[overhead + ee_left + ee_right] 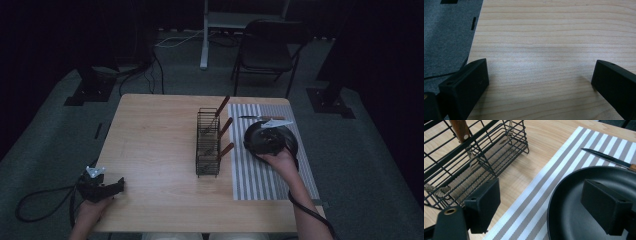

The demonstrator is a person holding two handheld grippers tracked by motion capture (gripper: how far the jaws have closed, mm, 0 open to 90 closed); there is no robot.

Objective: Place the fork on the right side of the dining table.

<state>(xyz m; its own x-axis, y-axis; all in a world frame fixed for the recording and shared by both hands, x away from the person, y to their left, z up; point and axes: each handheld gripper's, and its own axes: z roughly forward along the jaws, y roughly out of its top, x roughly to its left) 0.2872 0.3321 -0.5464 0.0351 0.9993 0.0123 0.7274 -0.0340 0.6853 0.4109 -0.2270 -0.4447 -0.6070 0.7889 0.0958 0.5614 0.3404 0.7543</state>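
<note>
A black wire rack (208, 145) stands mid-table and holds three utensils with wooden handles (226, 127). To its right lies a striped placemat (260, 175) with a black pan (289, 145) on it and a knife (250, 117) at its far end. My right gripper (267, 134) hovers over the pan. In the right gripper view this gripper (541, 192) is open: one jaw is over the pan (579, 202), the other over the placemat (536, 205) beside the rack (474, 152). My left gripper (120, 185) is open over bare wood near the front left corner.
The wooden table (155, 145) has bare room left of the rack, seen close as table (549, 37) between the left gripper (540, 72) jaws. A dark chair (267, 50) and a desk leg stand beyond the far edge. A cable (35, 200) loops on the carpet at left.
</note>
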